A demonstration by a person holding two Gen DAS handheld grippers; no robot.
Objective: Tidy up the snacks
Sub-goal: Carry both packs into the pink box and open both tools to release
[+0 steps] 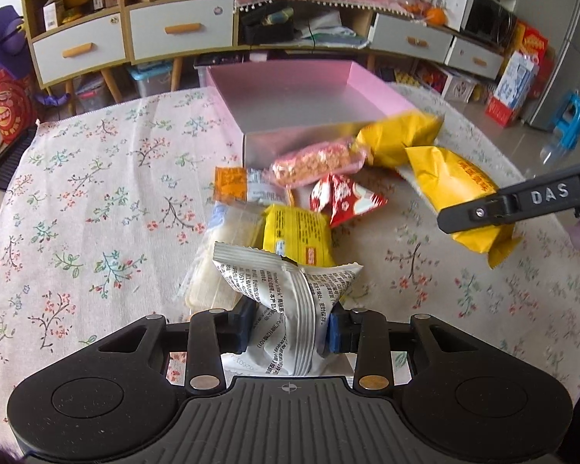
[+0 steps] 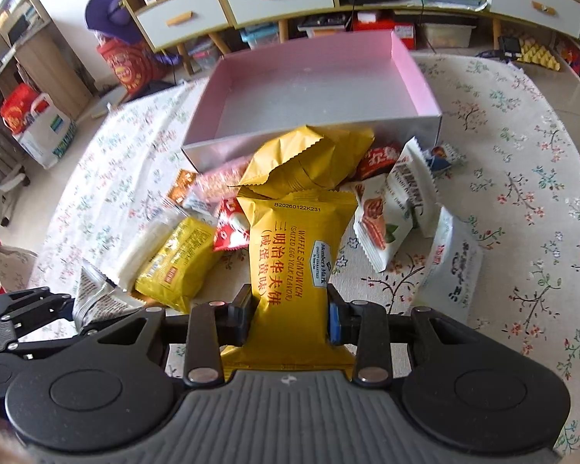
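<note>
Pink box (image 2: 413, 81) open at the far side of the floral cloth (image 1: 96, 178), nothing visible inside. Heaped just in front of its near wall: snacks (image 1: 290, 201), among them a pink bar (image 1: 317, 164), a red packet (image 1: 344, 197), a yellow pack (image 1: 297, 237). Left gripper (image 1: 288, 332) pinching a white packet (image 1: 290, 294), pads pressed into its creased sides, near the heap. Right gripper (image 2: 288, 319) clamped on a yellow waffle pack (image 2: 294, 263), held near the heap, outside the box. More white packets (image 2: 402, 208) right of the heap.

A floral tablecloth (image 1: 96, 193) covers the table, bearing a pink box (image 2: 417, 89) and scattered snack packets (image 1: 297, 232).
</note>
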